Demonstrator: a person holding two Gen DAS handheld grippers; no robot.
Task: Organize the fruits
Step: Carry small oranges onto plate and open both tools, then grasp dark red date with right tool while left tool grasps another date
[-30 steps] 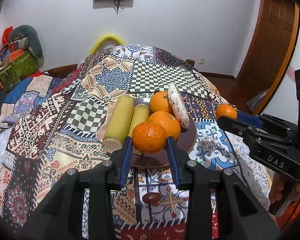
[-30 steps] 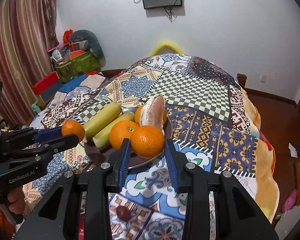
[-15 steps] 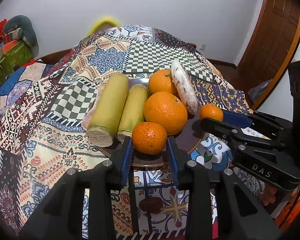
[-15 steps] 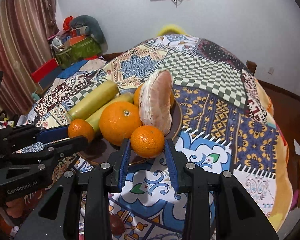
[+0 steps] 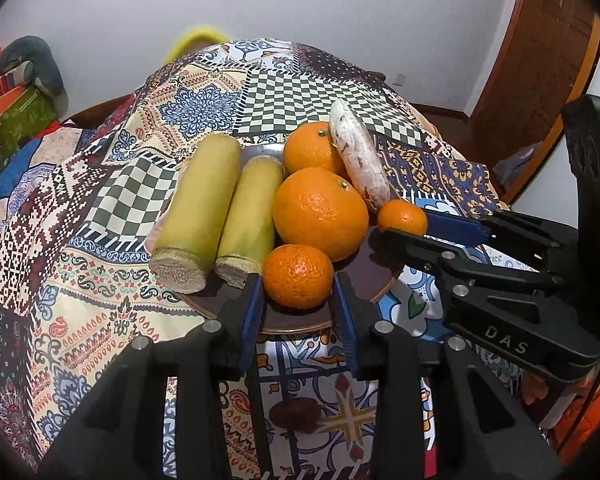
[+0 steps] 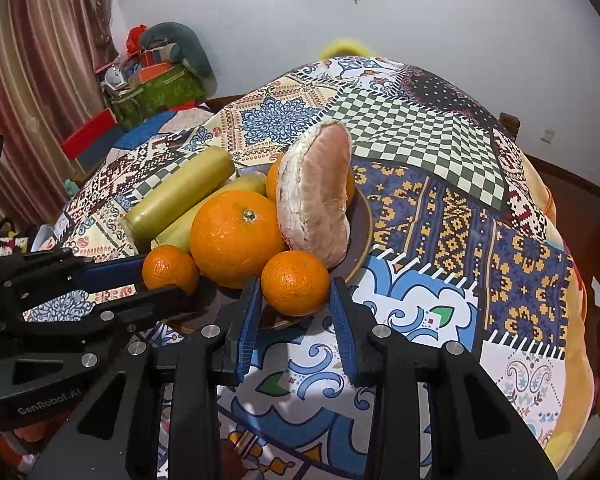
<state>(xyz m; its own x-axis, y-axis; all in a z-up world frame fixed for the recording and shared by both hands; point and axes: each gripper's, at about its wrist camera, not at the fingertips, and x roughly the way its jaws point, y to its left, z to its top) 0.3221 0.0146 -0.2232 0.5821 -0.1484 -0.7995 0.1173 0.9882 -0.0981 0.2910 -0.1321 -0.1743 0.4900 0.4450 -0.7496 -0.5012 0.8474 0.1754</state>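
Both grippers have dropped closer to the dark plate (image 5: pixel 380 280) since a second ago. In the left wrist view, lower centre, the left gripper (image 5: pixel 298 290) clamps a small mandarin (image 5: pixel 298 276) over the plate's near rim; at right, the right gripper (image 6: pixel 296 300) pinches another mandarin (image 6: pixel 295 283). Both tilt downward over the patchwork cloth (image 5: pixel 120 200).

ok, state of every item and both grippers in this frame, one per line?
left gripper: shut on a small mandarin, over the plate.
right gripper: shut on another small mandarin, at the plate's edge.
plate: on the cloth, loaded.
big orange: resting on plate.
far orange: on plate, behind.
peeled pomelo wedge: propped against the oranges.
two sugarcane pieces: lying side by side.
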